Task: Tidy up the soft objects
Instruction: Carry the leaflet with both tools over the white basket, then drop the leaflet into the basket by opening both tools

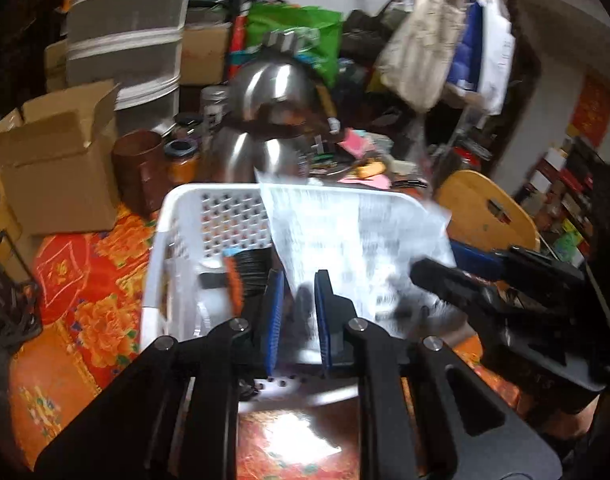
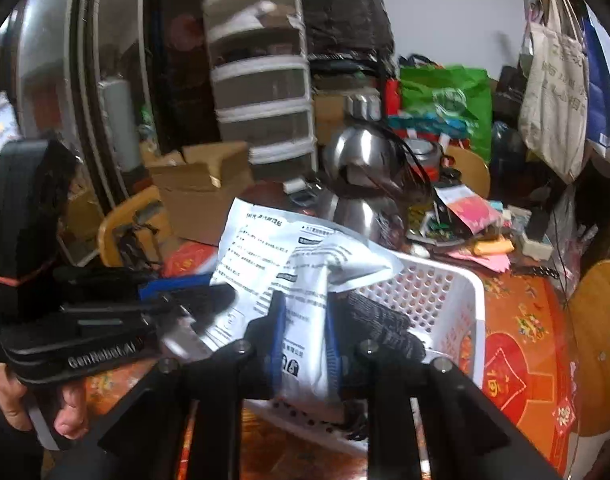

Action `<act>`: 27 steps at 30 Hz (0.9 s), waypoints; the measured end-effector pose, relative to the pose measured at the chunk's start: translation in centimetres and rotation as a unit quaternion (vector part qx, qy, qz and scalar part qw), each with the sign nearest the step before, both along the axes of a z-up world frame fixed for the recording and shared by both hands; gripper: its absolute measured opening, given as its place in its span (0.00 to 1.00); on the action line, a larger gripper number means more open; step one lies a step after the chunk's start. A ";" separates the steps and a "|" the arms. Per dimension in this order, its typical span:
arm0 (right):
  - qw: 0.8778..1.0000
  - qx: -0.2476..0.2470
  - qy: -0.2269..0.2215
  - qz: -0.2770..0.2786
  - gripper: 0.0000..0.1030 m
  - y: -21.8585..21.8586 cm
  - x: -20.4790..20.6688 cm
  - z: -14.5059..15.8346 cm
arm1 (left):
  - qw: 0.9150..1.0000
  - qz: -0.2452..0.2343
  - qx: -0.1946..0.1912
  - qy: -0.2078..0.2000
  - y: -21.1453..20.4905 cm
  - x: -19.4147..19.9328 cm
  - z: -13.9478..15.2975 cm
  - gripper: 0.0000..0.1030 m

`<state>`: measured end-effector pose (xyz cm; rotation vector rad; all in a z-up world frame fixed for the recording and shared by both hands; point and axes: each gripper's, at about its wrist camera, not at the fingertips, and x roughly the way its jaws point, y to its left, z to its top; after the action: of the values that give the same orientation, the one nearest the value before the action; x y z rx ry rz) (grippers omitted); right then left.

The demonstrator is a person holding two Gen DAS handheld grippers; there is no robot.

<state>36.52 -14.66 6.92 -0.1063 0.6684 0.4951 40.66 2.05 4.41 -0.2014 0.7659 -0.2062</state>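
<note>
Left wrist view: a white printed plastic bag [image 1: 357, 236] is seen draped over the far rim of a white perforated basket [image 1: 173, 216], which stands on a table under a red and orange flowered cloth [image 1: 85, 292]. The left gripper [image 1: 299, 320] is shown with its blue-padded jaws slightly apart; a lower corner of the bag hangs in the gap, but blur prevents any judgement of whether the pads press on it. The right gripper [image 1: 445, 276] is seen reaching in from the right, against the bag's edge.

Right wrist view: the bag [image 2: 305, 272] is seen as a crumpled, flattened pouch lying across the near corner of the basket [image 2: 437, 292]. The right gripper [image 2: 303, 340] is shown with a twisted fold of the bag between its jaws; the pads appear to lie against the fold, though how firmly cannot be told. A dark knitted item [image 2: 381, 320] is visible inside the basket, and a steel kettle [image 2: 361, 184] behind it.

Handling, as judged: the bag is taken to be very light, limp and slick-surfaced, liable to slide from a loose pinch and to crease rather than break. Hold is best taken on a bunched fold or a sealed edge, not on a single flat layer.
</note>
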 end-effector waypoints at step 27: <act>0.995 -0.026 0.004 -0.101 1.00 -5.8 -12.7 -1.8 | 0.991 0.033 0.116 -0.066 -1.6 -17.2 -1.1 1.00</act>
<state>23.84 -20.42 5.11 -0.0841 0.6914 0.2842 23.49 0.43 3.31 0.0069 0.6439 -0.0655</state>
